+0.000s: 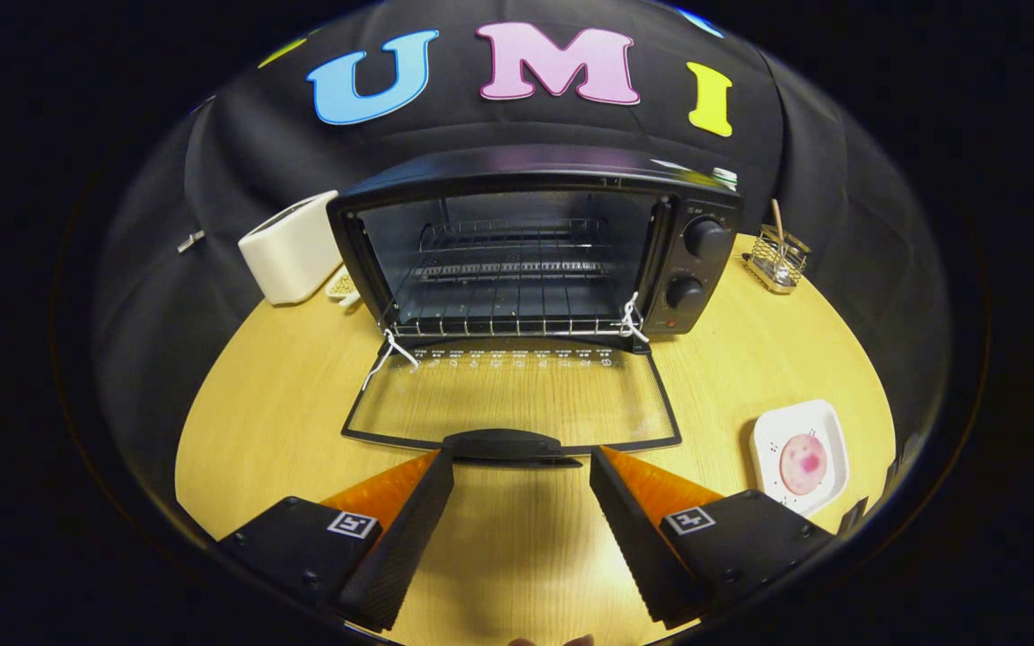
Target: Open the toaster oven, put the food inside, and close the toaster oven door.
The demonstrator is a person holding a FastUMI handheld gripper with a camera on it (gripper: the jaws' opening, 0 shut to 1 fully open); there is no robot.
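Note:
A black toaster oven (pixel 535 247) stands at the back of the round wooden table (pixel 284 404). Its glass door (pixel 517 399) lies folded down flat, with the dark handle (pixel 503 444) at the near edge. Inside, a wire rack (pixel 512 269) is bare. My gripper (pixel 521 462) is open, its fingertips on either side of the handle and just short of it, with nothing between them. To the right of the fingers a white square plate (pixel 827 422) carries a round pink piece of food (pixel 802 464).
A white toaster (pixel 293 248) stands left of the oven, with a small dish (pixel 342 287) beside it. A wire holder (pixel 777 260) with a stick sits behind the oven's right side. Two knobs (pixel 704 240) face forward on the oven's panel.

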